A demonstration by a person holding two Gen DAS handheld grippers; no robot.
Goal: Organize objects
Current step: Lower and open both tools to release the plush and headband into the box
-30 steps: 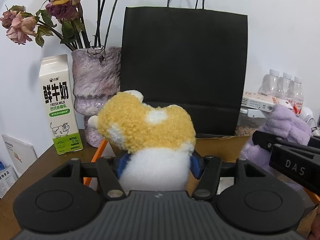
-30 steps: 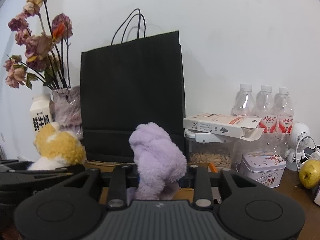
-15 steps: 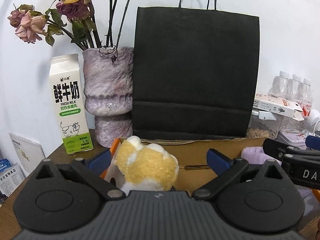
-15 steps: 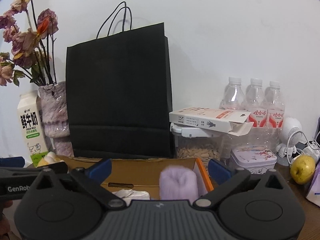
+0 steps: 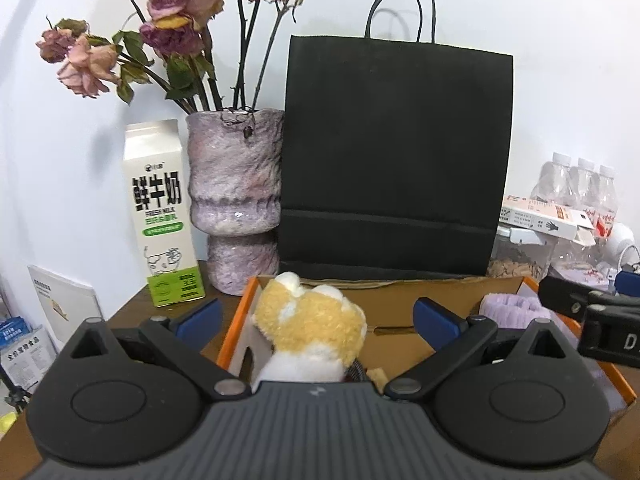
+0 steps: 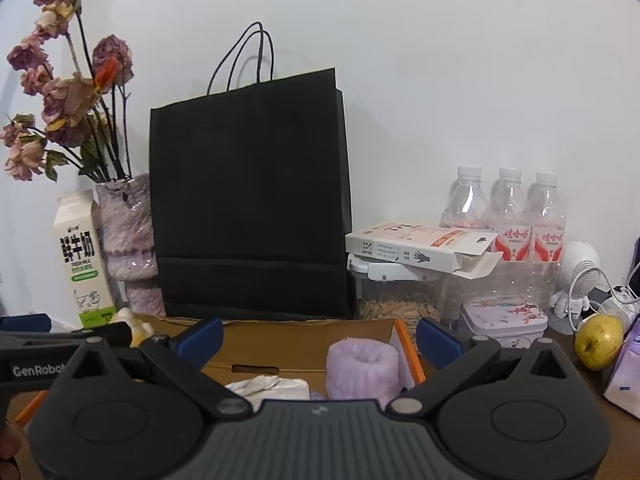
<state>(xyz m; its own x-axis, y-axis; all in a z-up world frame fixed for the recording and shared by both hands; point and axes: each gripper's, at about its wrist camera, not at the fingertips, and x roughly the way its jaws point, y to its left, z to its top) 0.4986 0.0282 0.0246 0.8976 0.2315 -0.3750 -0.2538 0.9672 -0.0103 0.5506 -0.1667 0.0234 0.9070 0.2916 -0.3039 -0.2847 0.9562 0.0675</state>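
Standing wide apart, the blue-padded jaws of the left tool [image 5: 316,318] grip nothing; the yellow-and-white plush toy [image 5: 310,330] sits between and just below them, inside the left end of the open cardboard box with orange edges [image 5: 234,326]. No pad touches the plush. The right tool [image 6: 318,336] is likewise released, its jaws spread on either side of the lilac fluffy plush toy [image 6: 362,372], which rests upright at the right end of the same box, close against the orange-edged wall. A crumpled white cloth [image 6: 270,386] lies in the box just left of the lilac toy.

Both toys look placed, so the coming move is probably a withdrawal or a reach for another item. What it turns on is that each toy lies straight ahead of its own tool and low, between the open jaws: backing away along the pointing line should clear the plush without snagging it.

Beyond the box, on the brown wooden worktop [image 5: 136,312], stand a white-and-green milk carton [image 5: 160,216], a mottled purple vase of dried roses [image 5: 236,200] and a tall black paper bag with cord handles [image 5: 394,160]. Further right are a white flat carton [image 6: 420,246] on a clear container, three clear water bottles [image 6: 508,216], a decorated tin [image 6: 502,318] and a yellow-green pear [image 6: 598,342].
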